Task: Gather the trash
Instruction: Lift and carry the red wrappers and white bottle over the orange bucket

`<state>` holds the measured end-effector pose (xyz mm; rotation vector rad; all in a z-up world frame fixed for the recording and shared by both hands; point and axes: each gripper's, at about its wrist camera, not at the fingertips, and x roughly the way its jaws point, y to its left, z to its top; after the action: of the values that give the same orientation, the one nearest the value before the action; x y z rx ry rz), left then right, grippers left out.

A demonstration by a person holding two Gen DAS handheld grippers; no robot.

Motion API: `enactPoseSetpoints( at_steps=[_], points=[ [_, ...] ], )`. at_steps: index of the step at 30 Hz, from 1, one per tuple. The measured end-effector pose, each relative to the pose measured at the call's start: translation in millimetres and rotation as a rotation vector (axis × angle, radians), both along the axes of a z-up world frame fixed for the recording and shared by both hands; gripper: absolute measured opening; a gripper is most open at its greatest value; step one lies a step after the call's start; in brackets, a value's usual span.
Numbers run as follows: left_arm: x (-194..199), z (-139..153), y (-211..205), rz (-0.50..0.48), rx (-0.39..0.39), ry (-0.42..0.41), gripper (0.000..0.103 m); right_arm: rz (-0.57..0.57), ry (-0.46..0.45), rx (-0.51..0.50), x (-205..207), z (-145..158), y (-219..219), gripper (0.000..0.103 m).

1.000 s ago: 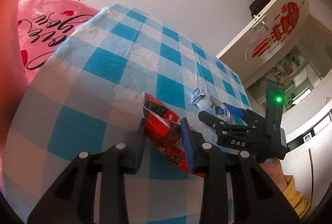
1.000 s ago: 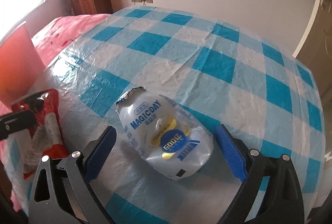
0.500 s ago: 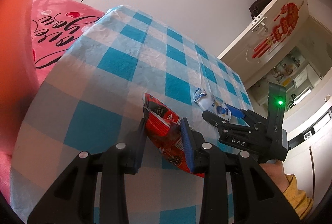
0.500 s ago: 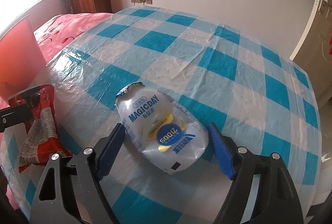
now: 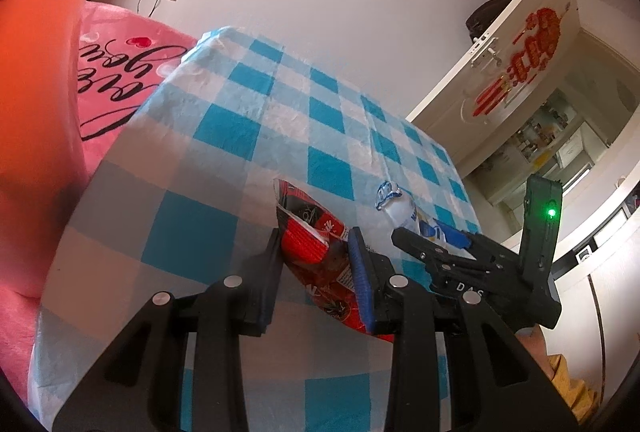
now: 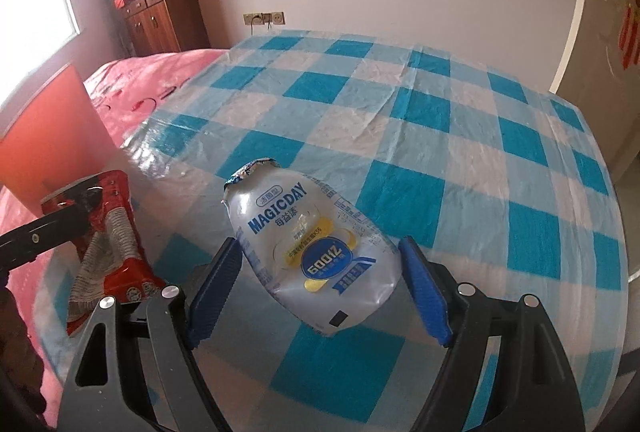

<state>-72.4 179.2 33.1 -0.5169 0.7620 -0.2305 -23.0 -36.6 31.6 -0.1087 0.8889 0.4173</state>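
Note:
My left gripper (image 5: 316, 256) is shut on a red snack wrapper (image 5: 316, 252) and holds it above the near left edge of the checked table (image 5: 256, 136). The wrapper also shows in the right wrist view (image 6: 108, 244). My right gripper (image 6: 320, 272) is shut on a crushed white MAGICDAY bottle (image 6: 312, 236), lifted off the table (image 6: 440, 136), with its foil mouth pointing away. In the left wrist view the bottle (image 5: 404, 210) and the right gripper (image 5: 472, 256) are to the right.
An orange-red bin (image 5: 36, 72) stands close on the left beside the table, also seen in the right wrist view (image 6: 48, 128). A pink bed (image 6: 152, 80) lies beyond it. A white door (image 5: 504, 64) is at the right, a wooden cabinet (image 6: 160, 16) at the back.
Both grippers have risen and pulled back. The right gripper closed on the bottle and lifted it off the table. The left gripper carried the wrapper left toward the bin, which now looms larger.

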Motion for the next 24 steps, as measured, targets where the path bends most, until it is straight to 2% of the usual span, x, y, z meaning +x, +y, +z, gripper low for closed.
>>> enactPoseSetpoints(
  at_steps=[3,5,11,24],
  points=[
    [-6.1,6.7,2.8,0.002,-0.003,-0.021,0.034,-0.007,0.008,0.033,-7.4,6.5,-1.2,0.079],
    [-10.4,11.5,5.6,0.003,-0.009,-0.033,0.029,-0.009,0.013,0.055,-11.6,10.9,-1.8,0.079],
    [-20.8,23.6,14.5,0.016,-0.010,-0.067,0.028,0.003,0.020,0.111,-21.5,28.5,4.3,0.079],
    [-40.2,44.0,34.3,0.044,-0.030,-0.133,0.028,0.050,-0.017,0.146,-38.6,59.3,29.1,0.079]
  ],
)
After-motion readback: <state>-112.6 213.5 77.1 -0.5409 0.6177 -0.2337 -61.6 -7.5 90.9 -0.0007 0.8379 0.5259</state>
